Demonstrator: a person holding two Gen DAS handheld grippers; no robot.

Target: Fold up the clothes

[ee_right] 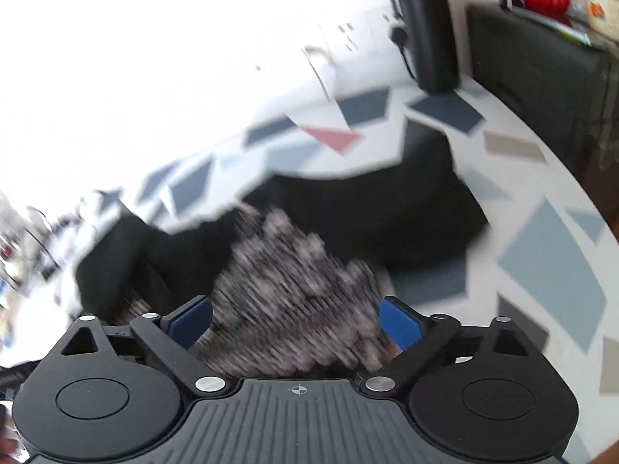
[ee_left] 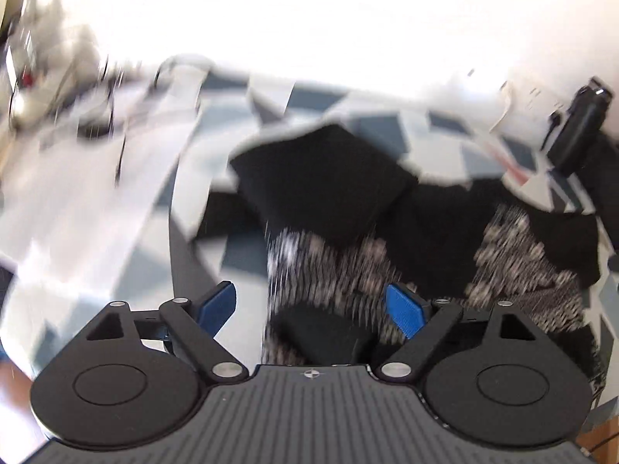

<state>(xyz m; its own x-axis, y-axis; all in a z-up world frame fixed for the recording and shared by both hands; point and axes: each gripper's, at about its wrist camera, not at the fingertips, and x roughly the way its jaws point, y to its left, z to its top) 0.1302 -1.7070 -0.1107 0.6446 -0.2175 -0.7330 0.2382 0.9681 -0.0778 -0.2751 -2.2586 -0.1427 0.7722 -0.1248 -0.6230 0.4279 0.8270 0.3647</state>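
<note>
Grippers spread wide over a rumpled black garment (ee_left: 321, 193) with a speckled grey-and-white panel, both views smeared by motion. Nearest the lens, the left gripper (ee_left: 311, 307) has its blue pads parted with a bunched end of the garment between them, clamping nothing; the right gripper (ee_right: 296, 319) is likewise released, pads either side of the speckled cloth.

The garment lies heaped and creased on a tablecloth (ee_right: 549, 270) printed with blue and grey shapes, one black flap doubled over. That fits either a fold partly made or a piece merely dropped there; through the blur, no neat finished fold can be made out.

Right of the garment the tablecloth runs bare to the table's curved edge. Beyond the garment stands a dark cylinder (ee_right: 425, 27), and beside that a dark case (ee_right: 534, 73), hemming the far side.
</note>
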